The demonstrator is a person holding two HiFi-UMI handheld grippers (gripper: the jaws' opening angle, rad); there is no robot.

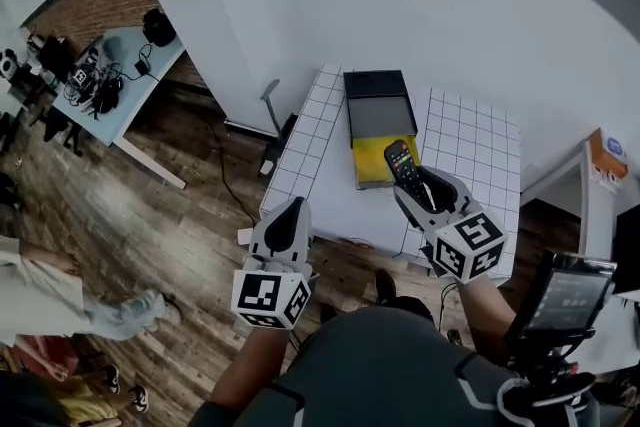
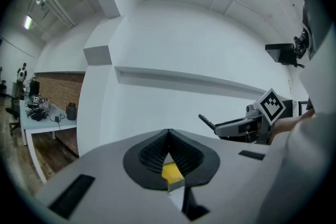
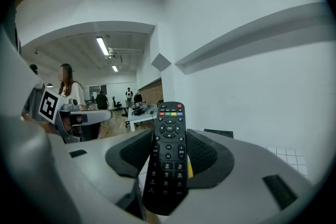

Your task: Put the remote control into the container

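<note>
A black remote control (image 1: 402, 163) (image 3: 168, 155) stands lengthwise between the jaws of my right gripper (image 1: 420, 183) (image 3: 168, 139), which is shut on it, buttons facing up. Its tip hangs over the near end of the container (image 1: 350, 110), an open black box with a grey half and a yellow half (image 1: 372, 160), on the white table (image 1: 330, 185). My left gripper (image 1: 292, 205) (image 2: 168, 134) hovers at the table's front left edge, its jaws meeting at the tips with nothing in them. The yellow half (image 2: 172, 171) shows through the gap under those tips.
White gridded mats (image 1: 470, 145) lie either side of the box. A white wall rises behind the table. A blue-topped desk (image 1: 120, 75) with gear stands far left, a person (image 1: 60, 305) is at lower left, and a screen device (image 1: 570, 295) is at right.
</note>
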